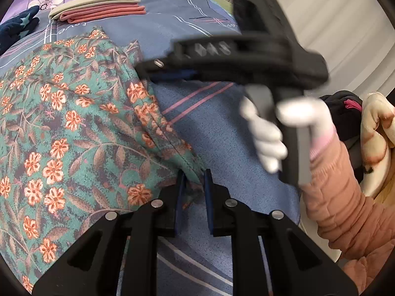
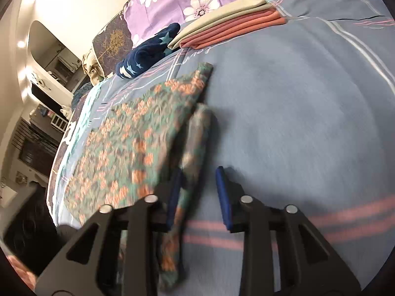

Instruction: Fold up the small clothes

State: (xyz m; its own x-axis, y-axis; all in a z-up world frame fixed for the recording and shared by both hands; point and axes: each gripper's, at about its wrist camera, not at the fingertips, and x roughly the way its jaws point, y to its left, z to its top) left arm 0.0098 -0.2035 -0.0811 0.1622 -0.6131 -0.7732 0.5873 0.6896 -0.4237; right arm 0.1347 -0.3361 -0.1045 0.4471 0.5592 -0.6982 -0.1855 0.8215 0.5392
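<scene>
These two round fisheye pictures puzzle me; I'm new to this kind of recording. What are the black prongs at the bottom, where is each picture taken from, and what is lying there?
No robot here: a person holds a hand-held gripper in each hand, each with a camera looking along its two fingers.

The left view shows the left hand-held gripper shut on the floral garment's corner. Across it you see the other tool, held in a white-gloved hand.

The right view shows the right hand-held gripper, fingers apart, the garment's edge lying between them, unpinched.

Everything rests on a blue striped bedsheet. Further back lie a folded stack of beige and pink clothes and a navy star-patterned garment.
</scene>
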